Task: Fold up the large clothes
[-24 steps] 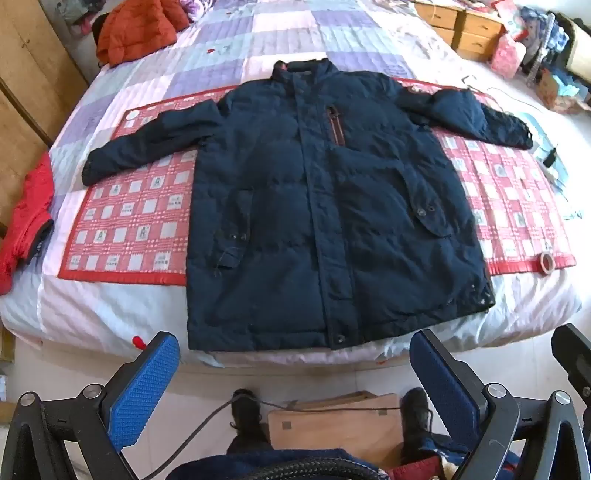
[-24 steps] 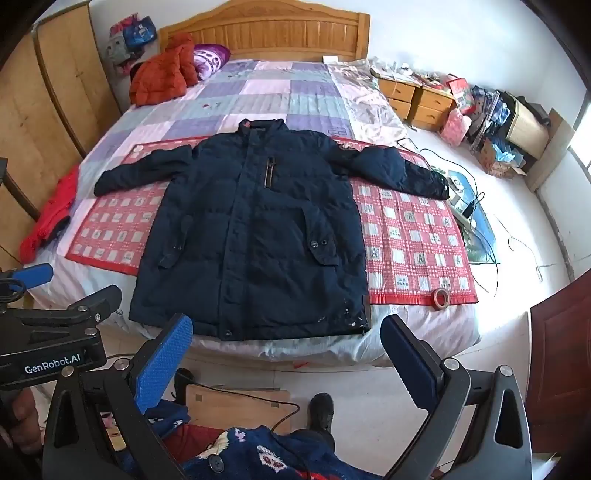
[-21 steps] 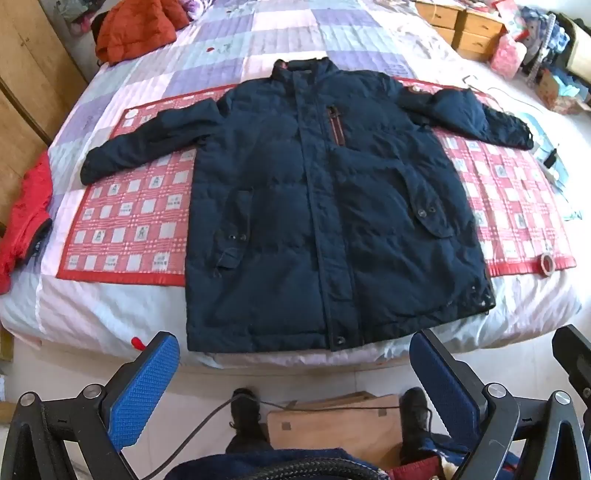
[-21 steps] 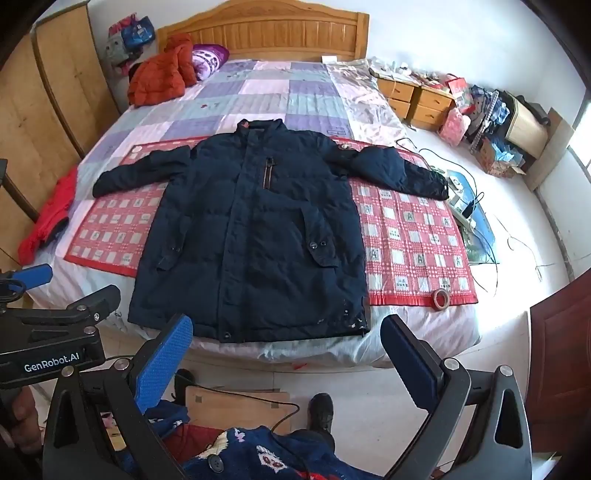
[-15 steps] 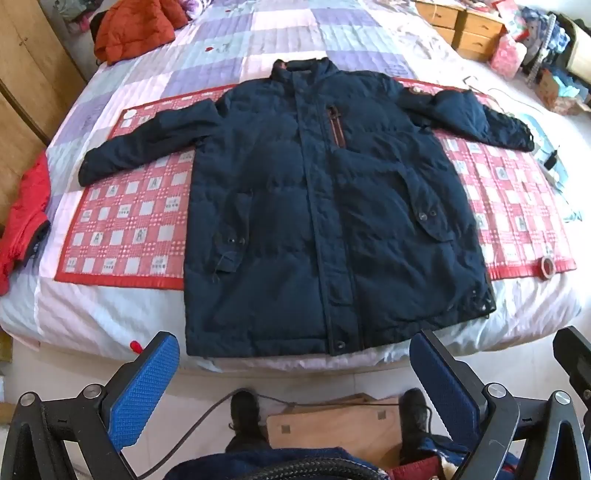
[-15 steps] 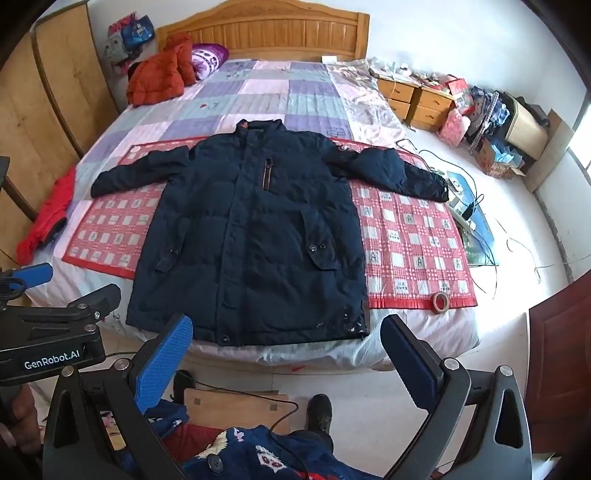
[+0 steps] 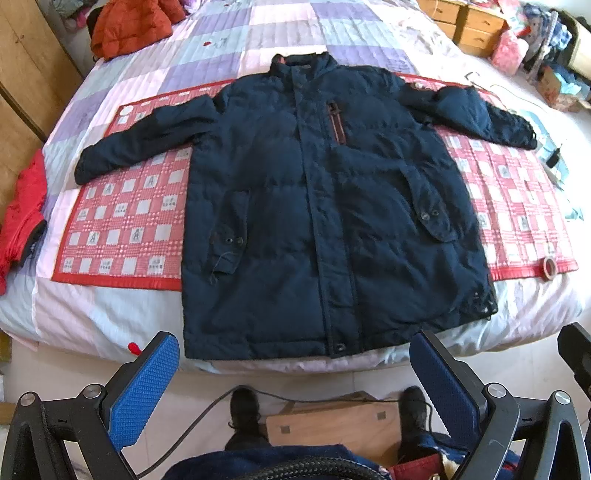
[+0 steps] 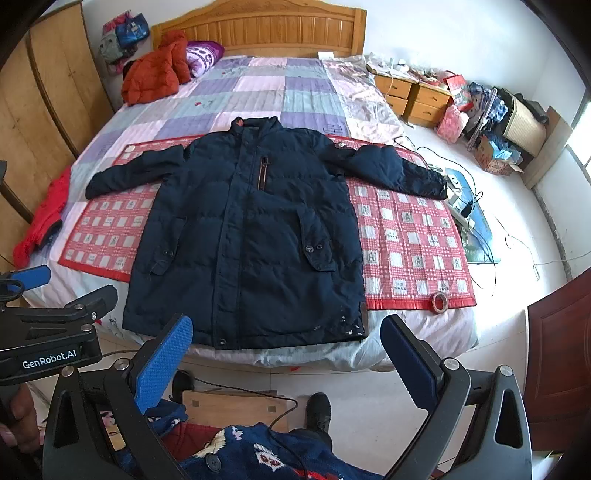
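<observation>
Hovering off the foot of the bed, left gripper (image 7: 293,373) has blue-padded fingers spread wide, nothing between them; right gripper (image 8: 286,354) likewise released, empty, above the pale tiled floor (image 8: 369,384). Finger bases and handles cut off by the frame bottom in both views; the person's dark shoes (image 7: 243,406) and a wooden board (image 7: 332,424) partly hidden under the rigs. Left gripper body shows at the left edge of the right wrist view, only in part.

Large navy-blue padded winter jacket (image 8: 251,229) lies flat, front up, closed, on a red-and-white checked mat (image 8: 406,236) over the purple-and-pink patchwork quilted bed (image 8: 258,92). Long axis runs hem to collar, hem nearest the grippers at the bed's foot edge, collar pointing to the wooden headboard (image 8: 258,29). Both sleeves spread sideways, angled slightly down. Mat mostly hidden under the jacket.

Red tape roll (image 8: 439,302) on the mat's near right corner. Orange puffer jacket (image 8: 155,74) near the headboard, well apart. Red garment (image 7: 22,214) hangs off the bed's left edge, partly cut off.
</observation>
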Demonstrator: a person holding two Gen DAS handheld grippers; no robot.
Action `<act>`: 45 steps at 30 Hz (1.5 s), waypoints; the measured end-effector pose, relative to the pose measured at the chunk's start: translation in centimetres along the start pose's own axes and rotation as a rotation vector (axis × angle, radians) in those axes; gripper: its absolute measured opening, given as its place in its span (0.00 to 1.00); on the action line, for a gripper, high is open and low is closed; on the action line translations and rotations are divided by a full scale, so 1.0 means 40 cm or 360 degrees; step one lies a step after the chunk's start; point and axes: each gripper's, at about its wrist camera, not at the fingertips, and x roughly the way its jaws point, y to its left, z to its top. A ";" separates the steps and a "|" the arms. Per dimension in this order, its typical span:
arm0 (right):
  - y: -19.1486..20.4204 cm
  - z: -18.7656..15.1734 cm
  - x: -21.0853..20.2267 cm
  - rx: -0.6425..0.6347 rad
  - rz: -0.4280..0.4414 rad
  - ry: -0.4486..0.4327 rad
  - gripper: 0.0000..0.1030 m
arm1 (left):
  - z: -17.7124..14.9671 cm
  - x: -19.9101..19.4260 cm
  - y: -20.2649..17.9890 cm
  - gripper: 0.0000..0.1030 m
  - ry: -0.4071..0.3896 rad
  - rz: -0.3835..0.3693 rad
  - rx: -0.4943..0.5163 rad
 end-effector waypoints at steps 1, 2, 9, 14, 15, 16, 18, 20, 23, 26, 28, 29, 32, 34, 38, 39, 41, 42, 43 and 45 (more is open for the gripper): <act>0.000 0.002 0.000 -0.0002 0.0001 0.0003 1.00 | -0.001 -0.001 0.003 1.00 0.0001 -0.0003 -0.0003; -0.001 0.003 0.003 -0.0004 0.0001 0.0005 1.00 | -0.001 0.000 0.002 1.00 0.0001 -0.0003 -0.0003; 0.001 0.005 0.006 -0.0006 -0.0002 0.0009 1.00 | -0.002 0.003 0.008 1.00 0.0003 -0.0007 -0.0007; -0.001 0.007 0.008 -0.0005 0.0000 0.0012 1.00 | -0.001 0.004 0.007 1.00 0.0005 -0.0010 -0.0004; 0.000 0.007 0.008 -0.0004 -0.0001 0.0013 1.00 | -0.001 0.004 0.007 1.00 0.0006 -0.0010 -0.0004; 0.000 0.007 0.008 -0.0004 -0.0002 0.0013 1.00 | -0.002 0.004 0.008 1.00 0.0008 -0.0013 -0.0005; 0.001 0.008 0.011 -0.0002 -0.0004 0.0013 1.00 | -0.001 0.007 0.008 1.00 0.0010 -0.0012 -0.0007; 0.003 0.010 0.018 0.0003 -0.0004 0.0016 1.00 | -0.001 0.007 0.008 1.00 0.0009 -0.0012 -0.0008; 0.006 0.010 0.022 0.0003 -0.0005 0.0015 1.00 | 0.000 0.007 0.008 1.00 0.0010 -0.0012 -0.0008; 0.003 0.010 0.019 0.0005 -0.0005 0.0018 1.00 | 0.001 0.007 0.009 1.00 0.0010 -0.0014 -0.0007; 0.004 0.011 0.022 0.0006 -0.0004 0.0016 1.00 | 0.002 0.010 0.009 1.00 0.0011 -0.0014 -0.0008; 0.004 0.011 0.023 0.0004 -0.0005 0.0017 1.00 | 0.003 0.010 0.009 1.00 0.0012 -0.0015 -0.0008; 0.002 0.014 0.025 0.0004 -0.0002 0.0020 1.00 | 0.003 0.009 0.010 1.00 0.0013 -0.0015 -0.0009; 0.001 0.014 0.023 0.0004 -0.0001 0.0019 1.00 | 0.003 0.010 0.009 1.00 0.0014 -0.0015 -0.0009; 0.001 0.014 0.023 0.0006 -0.0002 0.0020 1.00 | 0.003 0.009 0.010 1.00 0.0012 -0.0016 -0.0008; 0.002 0.015 0.027 0.0006 -0.0001 0.0021 1.00 | 0.004 0.009 0.011 1.00 0.0013 -0.0017 -0.0007; 0.001 0.014 0.023 0.0006 0.0000 0.0023 1.00 | 0.004 0.010 0.011 1.00 0.0015 -0.0016 -0.0006; 0.001 0.015 0.027 0.0006 0.0002 0.0025 1.00 | 0.003 0.011 0.011 1.00 0.0016 -0.0016 -0.0007; 0.002 0.021 0.035 0.0010 0.0003 0.0030 1.00 | 0.003 0.010 0.011 1.00 0.0016 -0.0018 -0.0007; 0.003 0.026 0.045 0.0012 0.0003 0.0033 1.00 | 0.003 0.010 0.011 1.00 0.0016 -0.0017 -0.0008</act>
